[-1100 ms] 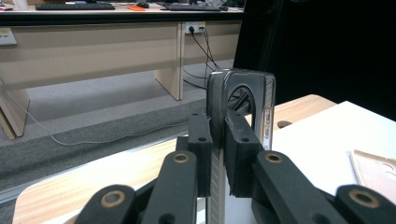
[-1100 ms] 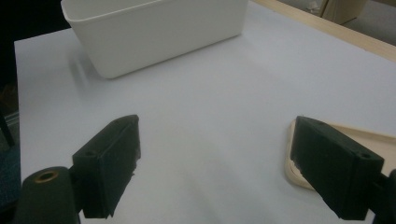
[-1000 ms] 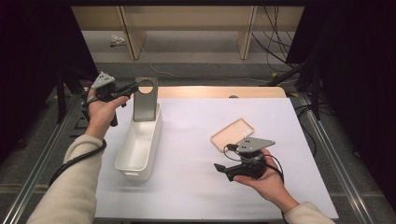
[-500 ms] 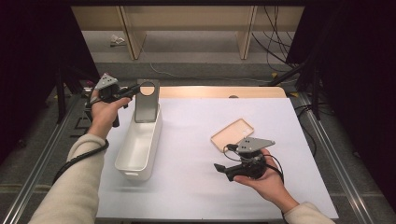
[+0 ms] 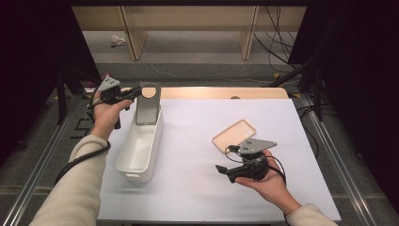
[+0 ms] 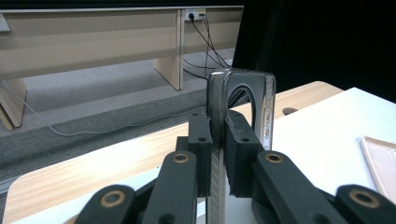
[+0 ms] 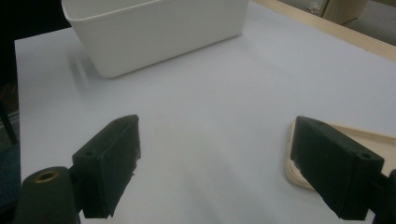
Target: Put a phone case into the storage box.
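A grey phone case (image 5: 148, 107) with a round hole near its top stands upright at the far end of the white bin (image 5: 154, 141). My left gripper (image 5: 136, 92) is shut on its edge. In the left gripper view the pads (image 6: 200, 140) pinch the thin side of the grey phone case (image 6: 239, 78). I cannot tell whether its lower end touches the bin. My right gripper (image 5: 224, 173) is open at the near right, pointing left, with nothing between its jaws. A beige phone case (image 5: 234, 136) lies flat just beyond it. The right gripper (image 7: 215, 163) view shows the beige case (image 7: 369, 135) by one jaw.
The white bin (image 7: 154, 32) lies lengthwise on the white sheet at the left. A wooden table edge (image 5: 221, 92) runs along the far side. Metal rails flank the table, and cables lie on the floor beyond.
My left hand has shifted slightly to the right with the grey case still gripped. The right hand has stayed put.
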`<state>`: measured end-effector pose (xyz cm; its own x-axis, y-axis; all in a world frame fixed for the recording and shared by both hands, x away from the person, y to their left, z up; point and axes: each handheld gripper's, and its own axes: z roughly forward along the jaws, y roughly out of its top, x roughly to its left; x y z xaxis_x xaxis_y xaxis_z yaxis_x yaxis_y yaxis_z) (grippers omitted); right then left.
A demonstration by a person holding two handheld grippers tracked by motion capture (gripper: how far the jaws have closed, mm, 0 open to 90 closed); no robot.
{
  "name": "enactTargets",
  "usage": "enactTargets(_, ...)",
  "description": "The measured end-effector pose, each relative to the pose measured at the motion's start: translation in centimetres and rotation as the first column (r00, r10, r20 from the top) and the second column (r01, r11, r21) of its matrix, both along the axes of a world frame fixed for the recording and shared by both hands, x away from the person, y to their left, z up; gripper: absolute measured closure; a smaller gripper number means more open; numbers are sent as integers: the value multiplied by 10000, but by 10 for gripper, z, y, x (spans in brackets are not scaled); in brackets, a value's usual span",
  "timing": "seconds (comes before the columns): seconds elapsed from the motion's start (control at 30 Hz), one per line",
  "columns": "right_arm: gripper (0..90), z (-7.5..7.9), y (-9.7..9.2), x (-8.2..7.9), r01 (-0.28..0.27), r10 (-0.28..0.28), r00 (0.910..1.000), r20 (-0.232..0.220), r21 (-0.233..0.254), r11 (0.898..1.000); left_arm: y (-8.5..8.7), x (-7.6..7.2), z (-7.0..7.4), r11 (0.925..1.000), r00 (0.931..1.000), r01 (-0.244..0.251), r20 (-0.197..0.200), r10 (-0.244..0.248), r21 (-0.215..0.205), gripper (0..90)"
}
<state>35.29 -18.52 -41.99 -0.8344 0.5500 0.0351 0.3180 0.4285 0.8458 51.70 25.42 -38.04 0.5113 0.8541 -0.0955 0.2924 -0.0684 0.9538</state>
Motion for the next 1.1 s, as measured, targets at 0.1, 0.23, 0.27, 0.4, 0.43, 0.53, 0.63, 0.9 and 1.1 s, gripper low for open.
enactTargets(0.1, 168, 0, 0, 0, -3, 3, 10000, 0, -8, 10000, 0, 1, -1, 10000, 10000, 14, -33, -14, 10, 817)
enactTargets(0.23, 169, 0, 0, 0, 2, -2, 10000, -6, -4, 10000, 0, 1, -2, 10000, 10000, 12, -75, -11, 77, 817)
enactTargets(0.27, 168, 0, 0, 0, 3, -3, 10000, -7, -6, 10000, 0, 1, -2, 10000, 10000, 8, -83, -7, 80, 817)
enactTargets(0.4, 168, 0, 0, 0, -5, 5, 10000, -3, -7, 10000, 0, 2, -4, 9999, 9999, -17, -142, 18, 102, 817)
enactTargets(0.43, 168, 0, 0, 0, 2, -2, 10000, 3, 1, 10000, 0, 2, -4, 9999, 9999, -21, -147, 23, 117, 817)
enactTargets(0.53, 168, 0, 0, 0, -8, 8, 10000, -5, -4, 10000, 0, 2, -5, 9999, 9998, -17, -191, 19, 130, 817)
enactTargets(0.63, 168, 0, 0, 0, -3, 3, 10000, -6, 3, 10000, 0, 3, -6, 9999, 9998, -93, -196, 96, 144, 816)
enactTargets(0.9, 168, 0, 0, 0, -9, 9, 10000, -5, 12, 10000, -2, 4, -9, 9997, 9995, -77, -311, 85, 249, 816)
enactTargets(1.1, 167, 0, 0, 0, -23, 23, 10000, -15, 8, 10000, -2, 5, -14, 9995, 9989, -139, -437, 152, 288, 816)
